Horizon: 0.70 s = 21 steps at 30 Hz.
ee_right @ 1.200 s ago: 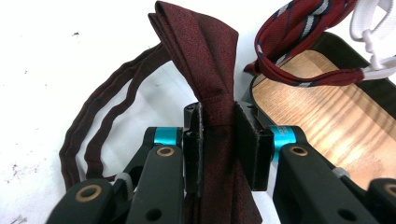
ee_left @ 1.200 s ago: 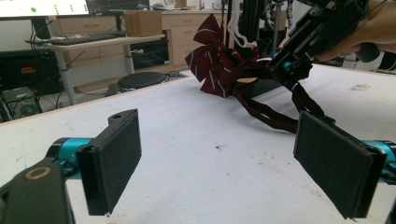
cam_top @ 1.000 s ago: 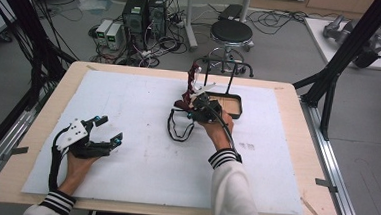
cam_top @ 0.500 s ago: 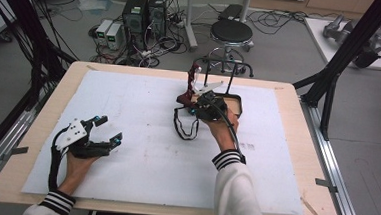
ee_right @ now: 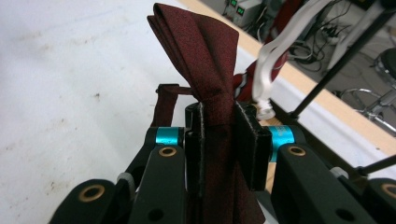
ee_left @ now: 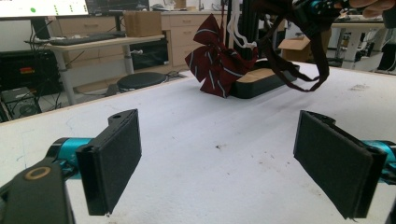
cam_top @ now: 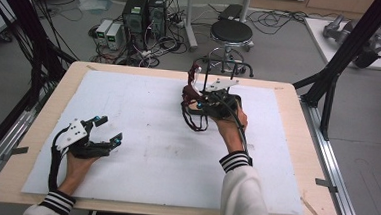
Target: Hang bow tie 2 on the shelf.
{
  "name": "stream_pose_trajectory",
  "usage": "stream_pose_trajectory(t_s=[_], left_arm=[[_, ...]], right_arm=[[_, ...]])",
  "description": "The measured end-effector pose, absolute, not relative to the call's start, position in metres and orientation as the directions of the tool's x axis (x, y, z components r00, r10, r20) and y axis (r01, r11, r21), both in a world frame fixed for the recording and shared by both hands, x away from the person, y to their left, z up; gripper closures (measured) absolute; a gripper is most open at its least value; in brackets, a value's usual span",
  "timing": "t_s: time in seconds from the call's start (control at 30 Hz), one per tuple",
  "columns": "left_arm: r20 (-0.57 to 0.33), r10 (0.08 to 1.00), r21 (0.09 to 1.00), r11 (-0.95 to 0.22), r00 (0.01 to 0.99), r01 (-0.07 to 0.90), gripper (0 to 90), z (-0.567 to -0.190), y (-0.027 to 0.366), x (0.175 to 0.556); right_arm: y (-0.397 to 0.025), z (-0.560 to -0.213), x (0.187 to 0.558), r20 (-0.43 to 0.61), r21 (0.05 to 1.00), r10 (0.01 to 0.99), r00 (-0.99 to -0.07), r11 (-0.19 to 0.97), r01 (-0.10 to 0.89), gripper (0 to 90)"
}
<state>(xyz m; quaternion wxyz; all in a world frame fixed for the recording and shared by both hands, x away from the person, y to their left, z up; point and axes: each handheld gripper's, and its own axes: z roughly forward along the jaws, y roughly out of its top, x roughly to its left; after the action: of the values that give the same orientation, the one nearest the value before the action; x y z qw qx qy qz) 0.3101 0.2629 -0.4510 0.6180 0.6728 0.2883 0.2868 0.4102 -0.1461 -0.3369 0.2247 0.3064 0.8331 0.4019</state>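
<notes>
Two grippers at table: right gripper [ee_right: 219,140] clamps one dark red bow tie [ee_right: 205,60]; left gripper [ee_left: 224,163] spread wide, empty. Second, striped bow tie [ee_left: 217,63] hangs on stand [ee_left: 261,79].

no word, brand or number can be made out on anything here. in the left gripper view, far beyond and to the left of the open black jaws, a bright white computer screen [ee_left: 44,8] carries rows of small marks and a green dot, all too blurred to read. in the right gripper view, past the closed jaws and above them, small grey boxes with green lit displays [ee_right: 241,8] stand on the floor, and their glowing digits are too small to tell.
</notes>
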Motion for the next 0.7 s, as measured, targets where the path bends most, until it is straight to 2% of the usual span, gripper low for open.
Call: stream_pose_trajectory(t_s=[0.7], left_arm=[[0.029, 0.743, 0.997, -0.069, 0.669, 0.032, 15.5, -0.451, 0.263, 0.31]], right_arm=[[-0.166, -0.322, 0.405, -0.083, 0.892, 0.76, -0.644, 0.345, 0.292, 74.4]])
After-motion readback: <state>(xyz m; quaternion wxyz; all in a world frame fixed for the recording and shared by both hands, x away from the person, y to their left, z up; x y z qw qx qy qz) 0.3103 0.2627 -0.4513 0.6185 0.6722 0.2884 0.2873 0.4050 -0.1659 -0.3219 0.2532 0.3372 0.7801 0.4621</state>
